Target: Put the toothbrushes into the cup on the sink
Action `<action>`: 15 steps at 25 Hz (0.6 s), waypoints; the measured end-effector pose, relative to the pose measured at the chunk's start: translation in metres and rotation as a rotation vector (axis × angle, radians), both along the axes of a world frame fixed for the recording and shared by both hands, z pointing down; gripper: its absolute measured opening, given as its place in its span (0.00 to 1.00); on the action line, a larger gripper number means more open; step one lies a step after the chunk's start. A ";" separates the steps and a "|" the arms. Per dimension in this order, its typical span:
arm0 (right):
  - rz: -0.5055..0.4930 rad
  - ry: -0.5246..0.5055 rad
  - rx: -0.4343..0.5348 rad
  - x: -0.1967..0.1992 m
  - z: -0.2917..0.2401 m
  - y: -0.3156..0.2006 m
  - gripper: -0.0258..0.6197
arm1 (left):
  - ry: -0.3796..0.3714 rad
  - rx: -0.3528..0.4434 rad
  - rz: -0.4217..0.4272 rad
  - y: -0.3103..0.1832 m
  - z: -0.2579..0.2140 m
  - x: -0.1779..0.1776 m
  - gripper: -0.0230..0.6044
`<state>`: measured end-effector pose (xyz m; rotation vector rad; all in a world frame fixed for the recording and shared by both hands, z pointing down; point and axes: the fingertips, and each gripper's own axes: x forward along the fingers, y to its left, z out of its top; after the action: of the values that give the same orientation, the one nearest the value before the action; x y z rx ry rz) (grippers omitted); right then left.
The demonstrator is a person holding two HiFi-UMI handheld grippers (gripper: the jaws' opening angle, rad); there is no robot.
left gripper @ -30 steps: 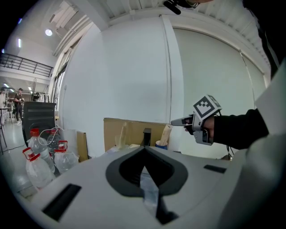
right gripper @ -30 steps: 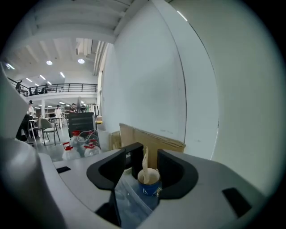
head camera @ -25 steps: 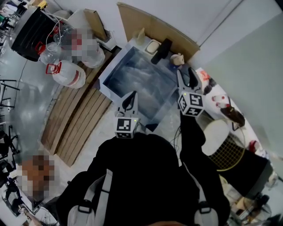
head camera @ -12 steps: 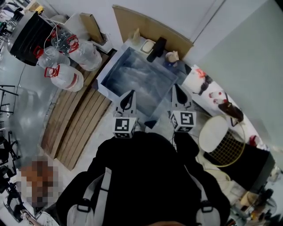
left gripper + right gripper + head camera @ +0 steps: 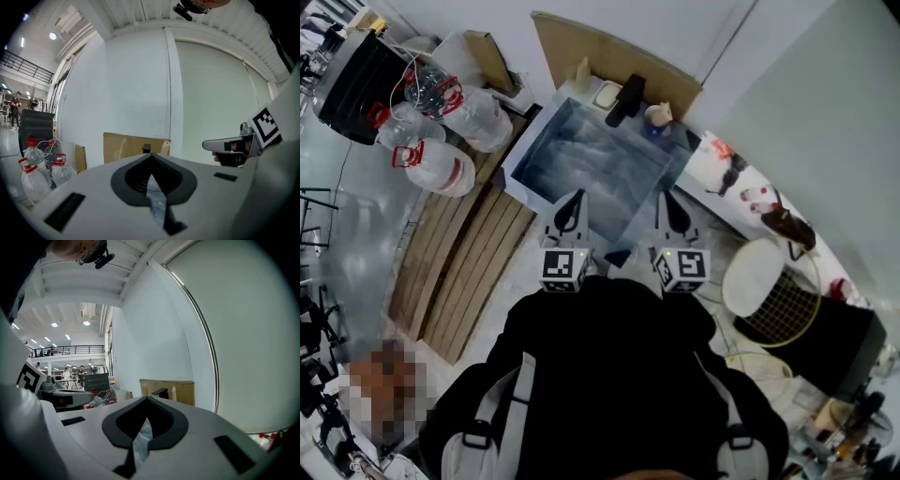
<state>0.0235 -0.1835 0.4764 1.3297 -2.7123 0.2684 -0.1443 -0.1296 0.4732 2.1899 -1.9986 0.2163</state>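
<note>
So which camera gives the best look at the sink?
The head view: it looks down into the whole sink, showing basin and rim. Both gripper views look level, past it, so the basin is almost all hidden there and mainly the cardboard behind it shows.

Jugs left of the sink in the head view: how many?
3, grouped left of the sink: one jug nearest it, one below that in the picture, one farthest left. Others may be hidden behind them.
</note>
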 end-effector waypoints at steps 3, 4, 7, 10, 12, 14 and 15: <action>-0.003 0.000 -0.014 -0.001 0.005 0.006 0.04 | -0.002 -0.001 0.004 0.000 0.001 0.001 0.04; -0.002 0.003 -0.017 -0.001 0.006 0.007 0.04 | -0.003 -0.001 0.005 0.000 0.002 0.001 0.04; -0.007 0.010 -0.017 0.000 0.007 0.009 0.04 | -0.002 -0.005 0.003 0.001 0.003 0.001 0.04; 0.000 0.005 -0.027 0.002 0.009 0.008 0.04 | 0.008 -0.003 -0.002 0.003 0.003 0.001 0.04; 0.007 -0.003 -0.038 0.003 0.009 0.007 0.04 | 0.007 -0.004 -0.004 0.003 0.004 0.001 0.04; 0.005 -0.006 -0.038 0.003 0.008 0.007 0.04 | 0.000 -0.009 -0.003 0.003 0.005 0.000 0.04; 0.002 -0.003 -0.037 0.003 0.007 0.008 0.04 | -0.001 -0.011 -0.004 0.003 0.006 0.000 0.04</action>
<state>0.0270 -0.1759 0.4838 1.3237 -2.6950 0.3195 -0.1442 -0.1262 0.4787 2.1791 -1.9975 0.2274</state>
